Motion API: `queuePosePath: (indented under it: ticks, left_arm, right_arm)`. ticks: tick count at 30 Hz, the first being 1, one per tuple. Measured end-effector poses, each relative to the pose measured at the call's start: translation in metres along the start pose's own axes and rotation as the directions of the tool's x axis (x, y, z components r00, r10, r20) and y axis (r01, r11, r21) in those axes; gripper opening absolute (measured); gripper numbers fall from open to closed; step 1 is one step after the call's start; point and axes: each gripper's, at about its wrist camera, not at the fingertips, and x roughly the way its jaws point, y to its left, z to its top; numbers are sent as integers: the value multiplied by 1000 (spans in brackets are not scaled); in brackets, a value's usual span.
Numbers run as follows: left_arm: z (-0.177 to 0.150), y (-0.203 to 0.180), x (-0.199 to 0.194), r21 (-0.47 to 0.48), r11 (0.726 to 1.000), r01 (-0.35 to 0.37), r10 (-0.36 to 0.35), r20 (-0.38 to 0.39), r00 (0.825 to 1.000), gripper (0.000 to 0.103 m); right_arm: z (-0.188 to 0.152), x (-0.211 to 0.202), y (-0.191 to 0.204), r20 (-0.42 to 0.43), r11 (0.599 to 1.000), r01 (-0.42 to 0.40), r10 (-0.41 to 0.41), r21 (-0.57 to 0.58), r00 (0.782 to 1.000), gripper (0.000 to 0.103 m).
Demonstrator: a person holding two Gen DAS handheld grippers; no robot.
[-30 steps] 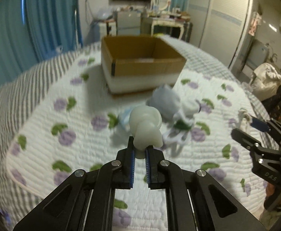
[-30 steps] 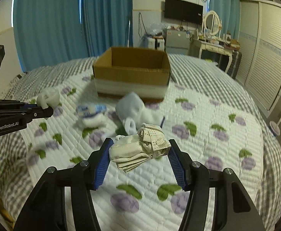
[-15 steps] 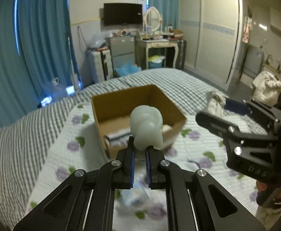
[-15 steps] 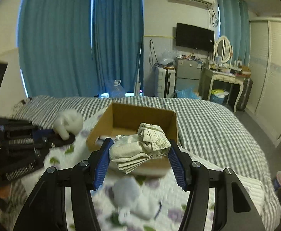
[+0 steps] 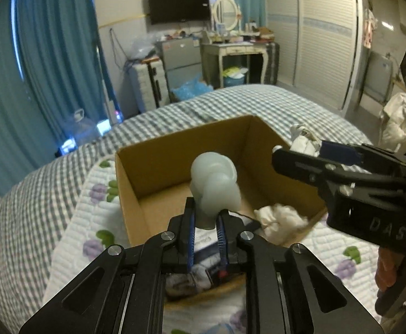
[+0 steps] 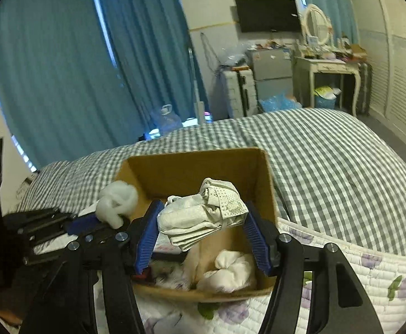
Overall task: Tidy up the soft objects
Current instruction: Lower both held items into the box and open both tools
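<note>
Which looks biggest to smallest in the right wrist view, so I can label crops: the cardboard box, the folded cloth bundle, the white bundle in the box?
1. cardboard box
2. folded cloth bundle, clamped in the right gripper close to the camera, so it looks enlarged
3. white bundle in the box's near right corner

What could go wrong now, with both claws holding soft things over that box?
Probably three things. The left gripper pinches only the bottom tip of the white sock ball, so it could slip out early. The right gripper and its folded cloth sit close beside the left one, so they might bump. The box already holds items, so a drop near its rim could spill onto the bed.
</note>
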Motion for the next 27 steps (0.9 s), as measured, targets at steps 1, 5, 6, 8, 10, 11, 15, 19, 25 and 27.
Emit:
queuePosePath:
  ticks: [1, 5, 6, 8, 10, 11, 15, 19, 25, 27]
  left_arm:
    - [0, -1, 3, 1, 1000, -1, 1, -8, 1000, 28]
    - [1, -1, -5, -18, 1000, -21, 22, 45, 999, 68]
    - [2, -1, -10, -16, 1000, -24, 24, 52, 998, 68]
    - [4, 0, -17, -23, 999, -29, 30, 48, 998, 68]
    - [6, 3, -31, -31, 999, -39, 41, 63, 997, 68]
    - [6, 3, -43, -31, 999, -39, 42, 72, 997, 68]
    - [12, 6, -96, -29, 998, -63, 66, 129, 989, 69]
    - [14, 6, -172, -45, 996, -73, 81, 217, 973, 80]
    - [2, 3, -261, -77, 993, -88, 108, 315, 943, 82]
    - [-6, 1, -280, -86, 991, -99, 122, 329, 937, 82]
  right_arm:
    - [-1, 1, -2, -4, 1000, 2, -2, 10, 1000, 60]
    - [3, 2, -6, -5, 999, 15, -15, 39, 1000, 67]
    - [5, 0, -5, -1, 999, 26, -26, 33, 1000, 70]
    - [9, -8, -2, 11, 999, 41, -41, 21, 999, 73]
    - [16, -25, 2, 33, 999, 51, -51, 19, 998, 79]
    - [18, -31, 3, 42, 998, 57, -57, 16, 997, 81]
    - [33, -90, 23, 107, 997, 72, -70, -17, 992, 83]
    - [45, -157, 48, 167, 991, 109, -96, -74, 981, 90]
    - [40, -261, 81, 229, 976, 168, -134, -138, 964, 103]
    - [32, -284, 85, 231, 974, 171, -134, -149, 964, 103]
